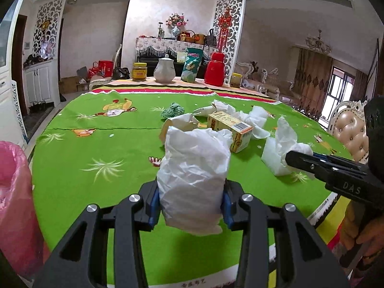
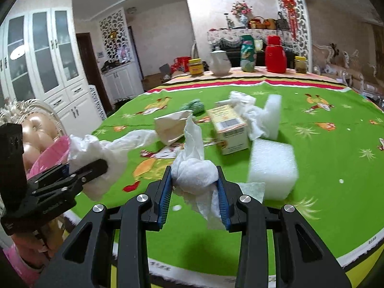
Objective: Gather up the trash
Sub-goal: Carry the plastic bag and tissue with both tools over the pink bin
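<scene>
Left wrist view: the left gripper (image 1: 190,192) is clamped on a crumpled white bag (image 1: 193,170), held clear above the green cloth (image 1: 96,144) in the lower middle of the frame, presumably so it can be carried off without dragging. At the left edge stands a pink bin bag (image 1: 14,187), the likely place for it, which would explain why both loads are lifted rather than set down. At the right edge the right gripper (image 1: 291,157) pinches a tissue (image 1: 280,151).

Right wrist view: that tissue sits wadded between the blue pads (image 2: 165,196) at centre, its tail hanging below, gripped at its thickest part so it cannot slip. More trash waits in the middle of the frame: a box (image 2: 229,129), a paper bag (image 2: 171,127), foam blocks (image 2: 272,168) and a green wad (image 2: 195,105).
</scene>
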Demonstrator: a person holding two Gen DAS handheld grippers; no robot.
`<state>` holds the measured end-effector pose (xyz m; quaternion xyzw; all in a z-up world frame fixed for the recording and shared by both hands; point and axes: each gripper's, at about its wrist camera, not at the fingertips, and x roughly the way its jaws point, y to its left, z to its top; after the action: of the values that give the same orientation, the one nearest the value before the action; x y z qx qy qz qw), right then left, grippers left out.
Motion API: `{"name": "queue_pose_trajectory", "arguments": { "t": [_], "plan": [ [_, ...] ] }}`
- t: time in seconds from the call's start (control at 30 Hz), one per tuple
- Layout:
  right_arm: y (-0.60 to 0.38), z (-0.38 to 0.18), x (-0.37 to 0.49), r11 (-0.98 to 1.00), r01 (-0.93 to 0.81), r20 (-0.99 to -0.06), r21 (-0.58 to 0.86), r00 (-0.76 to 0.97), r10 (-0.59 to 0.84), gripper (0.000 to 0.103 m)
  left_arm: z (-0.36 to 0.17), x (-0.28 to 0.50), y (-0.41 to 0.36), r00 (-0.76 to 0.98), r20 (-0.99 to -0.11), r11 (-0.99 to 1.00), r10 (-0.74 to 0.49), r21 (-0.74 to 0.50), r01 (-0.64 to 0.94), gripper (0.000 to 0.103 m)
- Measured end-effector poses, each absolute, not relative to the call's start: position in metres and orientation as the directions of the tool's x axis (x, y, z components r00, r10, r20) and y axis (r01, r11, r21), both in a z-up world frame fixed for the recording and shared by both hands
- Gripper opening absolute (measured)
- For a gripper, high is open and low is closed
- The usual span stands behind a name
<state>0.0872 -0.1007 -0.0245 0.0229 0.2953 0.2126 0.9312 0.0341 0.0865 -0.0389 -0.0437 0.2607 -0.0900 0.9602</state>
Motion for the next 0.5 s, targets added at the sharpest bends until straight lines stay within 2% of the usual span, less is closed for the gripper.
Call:
{"name": "queue_pose_trajectory", "arguments": {
  "t": [0.5],
  "plan": [
    [-0.034, -0.033, 0.070, 0.859, -0.495, -0.575, 0.129, 0.669, 0.471, 0.035, -0.036, 0.009, 0.135, 0.876, -0.477, 0.997, -0.070, -0.066, 0.044, 0.040]
  ]
}}
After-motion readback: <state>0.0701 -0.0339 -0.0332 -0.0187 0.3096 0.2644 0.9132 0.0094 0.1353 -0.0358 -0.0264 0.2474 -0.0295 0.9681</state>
